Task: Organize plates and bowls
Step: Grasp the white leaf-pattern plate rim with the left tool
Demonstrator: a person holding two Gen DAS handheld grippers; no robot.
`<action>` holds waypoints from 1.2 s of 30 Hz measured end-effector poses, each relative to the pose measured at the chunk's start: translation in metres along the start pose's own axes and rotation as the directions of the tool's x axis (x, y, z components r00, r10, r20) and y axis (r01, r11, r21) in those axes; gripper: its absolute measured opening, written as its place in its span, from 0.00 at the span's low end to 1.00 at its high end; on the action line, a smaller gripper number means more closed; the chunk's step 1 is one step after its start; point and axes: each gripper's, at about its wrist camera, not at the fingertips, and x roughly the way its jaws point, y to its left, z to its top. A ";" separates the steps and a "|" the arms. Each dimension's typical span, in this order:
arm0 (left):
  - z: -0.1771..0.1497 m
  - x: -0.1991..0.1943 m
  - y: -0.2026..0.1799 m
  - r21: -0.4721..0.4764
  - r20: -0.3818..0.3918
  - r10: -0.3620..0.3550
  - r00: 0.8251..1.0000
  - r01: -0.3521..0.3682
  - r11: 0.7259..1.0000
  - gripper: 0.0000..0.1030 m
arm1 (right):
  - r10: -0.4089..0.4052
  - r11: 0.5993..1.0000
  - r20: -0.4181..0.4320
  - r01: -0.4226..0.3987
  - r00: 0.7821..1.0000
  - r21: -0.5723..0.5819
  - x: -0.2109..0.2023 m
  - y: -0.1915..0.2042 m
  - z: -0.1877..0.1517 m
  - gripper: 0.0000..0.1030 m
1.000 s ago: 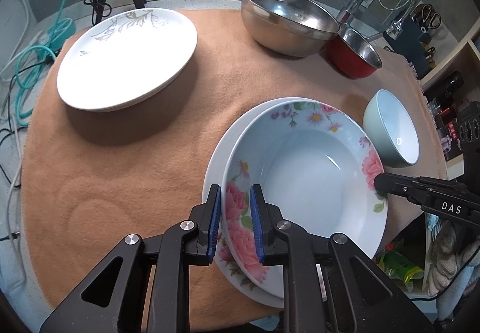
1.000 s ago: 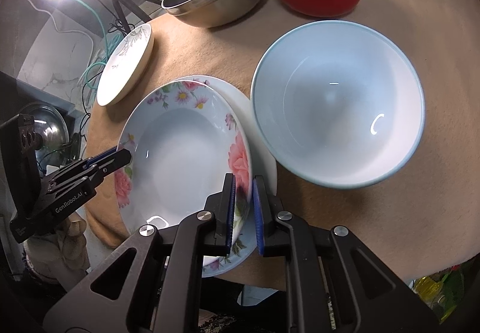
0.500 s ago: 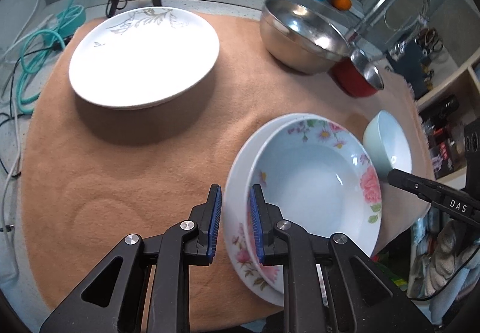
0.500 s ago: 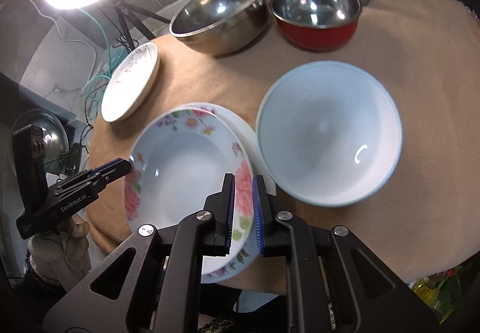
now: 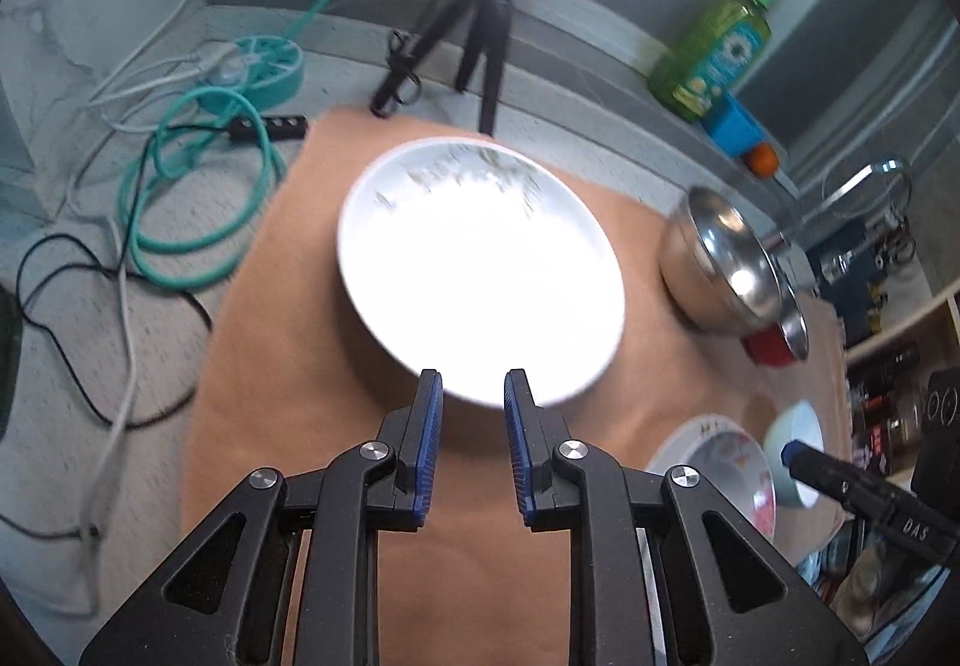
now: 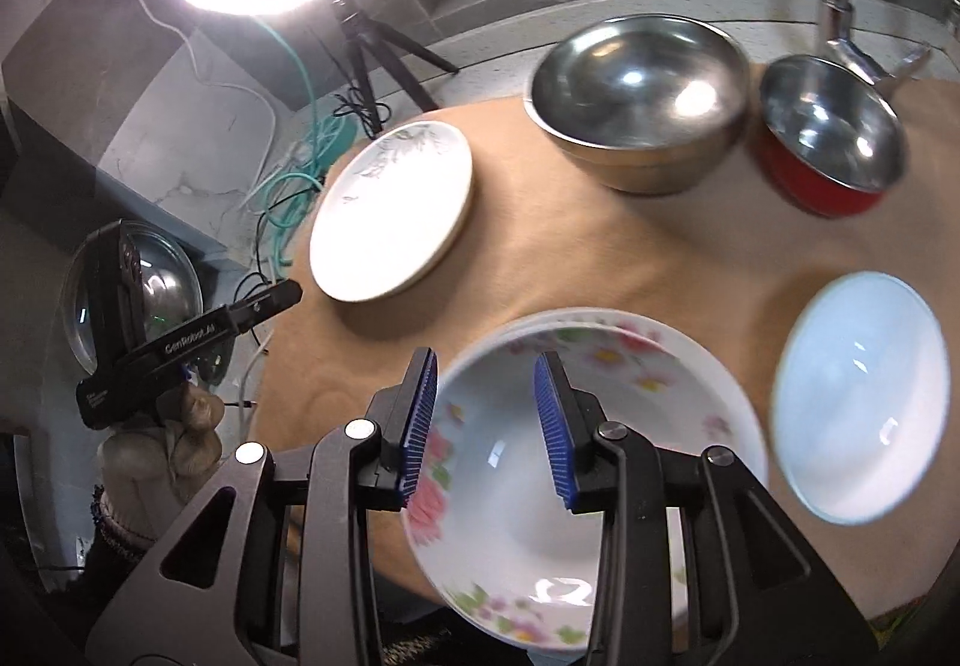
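The left gripper (image 5: pixel 471 387) hangs with its jaws apart, empty, just short of the near rim of the white plate (image 5: pixel 480 270), whose face is washed out by glare; bare tan cloth (image 5: pixel 288 318) lies left of that plate. Right of it, the right gripper (image 6: pixel 486 375), also spread and empty, hovers over the floral bowl (image 6: pixel 510 486) stacked on a plate, its near edge hidden. "GenRobot.AI" and "DAS" mark the tools.

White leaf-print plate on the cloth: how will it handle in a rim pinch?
The white plate looks glazed and glossy, so probably slick between the left gripper fingers. It appears rigid ceramic, likely chippable if dropped. Lying flat on the tan cloth, it should drag rather than slide when pushed.
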 end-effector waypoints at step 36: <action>0.079 0.081 0.060 -0.025 -0.071 -0.017 0.997 0.015 1.000 0.12 | -0.116 0.991 -0.113 0.122 0.987 0.049 0.143 -0.003 0.078 0.15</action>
